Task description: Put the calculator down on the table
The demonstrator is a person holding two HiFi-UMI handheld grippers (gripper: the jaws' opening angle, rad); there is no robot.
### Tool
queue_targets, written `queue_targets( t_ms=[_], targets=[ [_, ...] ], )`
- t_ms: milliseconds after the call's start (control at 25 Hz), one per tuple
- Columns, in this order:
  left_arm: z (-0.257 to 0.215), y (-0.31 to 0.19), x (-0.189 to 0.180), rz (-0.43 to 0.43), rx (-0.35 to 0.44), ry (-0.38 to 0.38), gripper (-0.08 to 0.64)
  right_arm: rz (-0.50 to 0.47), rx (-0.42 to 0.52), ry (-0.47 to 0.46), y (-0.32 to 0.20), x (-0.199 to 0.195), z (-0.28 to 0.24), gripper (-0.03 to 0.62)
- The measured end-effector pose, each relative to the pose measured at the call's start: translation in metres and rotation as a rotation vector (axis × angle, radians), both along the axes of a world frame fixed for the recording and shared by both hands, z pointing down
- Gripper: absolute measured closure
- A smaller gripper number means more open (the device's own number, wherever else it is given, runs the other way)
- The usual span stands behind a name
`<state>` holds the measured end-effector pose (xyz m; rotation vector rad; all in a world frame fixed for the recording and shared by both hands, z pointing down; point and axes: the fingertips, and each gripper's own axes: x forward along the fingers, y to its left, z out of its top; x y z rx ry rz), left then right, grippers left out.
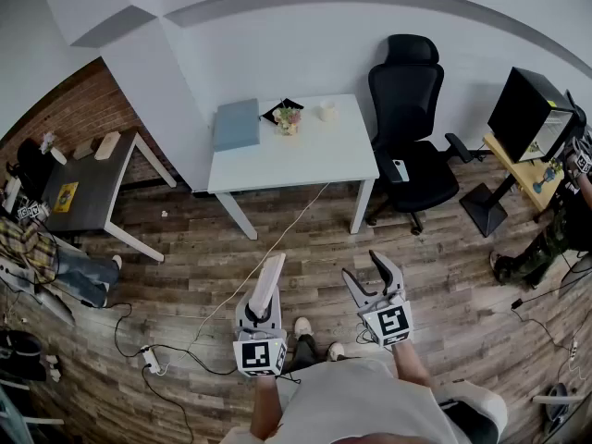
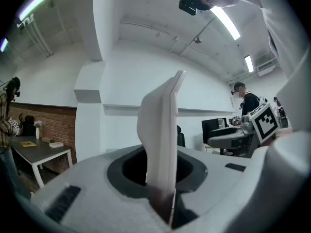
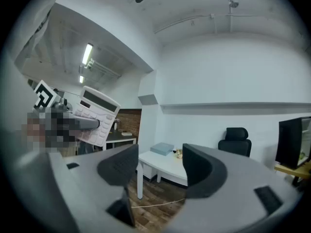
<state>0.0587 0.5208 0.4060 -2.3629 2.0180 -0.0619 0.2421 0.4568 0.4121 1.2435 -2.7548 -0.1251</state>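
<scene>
left gripper is clamped on the calculator. In the left gripper view the white slab stands edge-on between the jaws, pinched at its lower end, with the rest sticking up past them.

In the head view it sits low and centre-left in the frame, over the wood floor and well short of the white table in the upper middle. So the calculator is not on the table.

The right gripper is low and centre-right, jaws apart, nothing between them. Its own view shows only table and floor through the gap, plus the calculator's keypad face at upper left, held in the other gripper.

Tabletop:
- grey-blue box at the left end
- small flower bunch beside a black mat
- white cup further right

Around it:
- black office chair just right of the table
- dark monitor at far right
- dark side table at left, by the brick wall
- white cable running across the floor from under the table toward the lower left
</scene>
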Motion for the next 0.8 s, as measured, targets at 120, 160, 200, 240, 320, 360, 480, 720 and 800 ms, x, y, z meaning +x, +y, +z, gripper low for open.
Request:
queue_targets(
  t_ms=[120, 160, 200, 240, 320, 360, 480, 720, 800],
  targets=[
    [0.001, -0.014, -0.010, 0.013, 0.000, 0.000, 0.482, 0.010, 0.003, -0.020, -0.012, -0.009, 0.001, 0.324],
    [0.002, -0.018, -0.013, 0.018, 0.001, 0.001, 0.482, 0.014, 0.003, -0.027, -0.017, -0.013, 0.003, 0.321],
    [0.003, -0.024, -0.017, 0.024, 0.000, 0.003, 0.482, 0.017, 0.000, -0.030, -0.021, -0.017, 0.004, 0.311],
    [0.006, -0.029, -0.021, 0.031, -0.002, 0.007, 0.482, 0.020, -0.006, -0.029, -0.026, -0.021, 0.005, 0.297],
    [0.011, -0.042, -0.028, 0.048, -0.011, 0.018, 0.482, 0.025, -0.016, -0.024, -0.035, -0.030, 0.009, 0.291],
    [0.014, -0.049, -0.031, 0.056, -0.016, 0.023, 0.482, 0.028, -0.020, -0.025, -0.041, -0.035, 0.010, 0.291],
    [0.018, -0.070, -0.042, 0.078, -0.026, 0.028, 0.482, 0.037, -0.020, -0.026, -0.058, -0.052, 0.011, 0.290],
    [0.019, -0.111, -0.063, 0.121, -0.023, 0.033, 0.482, 0.039, -0.034, -0.014, -0.089, -0.085, 0.019, 0.290],
    [0.020, -0.121, -0.072, 0.128, -0.025, 0.034, 0.482, 0.037, -0.044, -0.022, -0.098, -0.096, 0.019, 0.290]
  ],
)
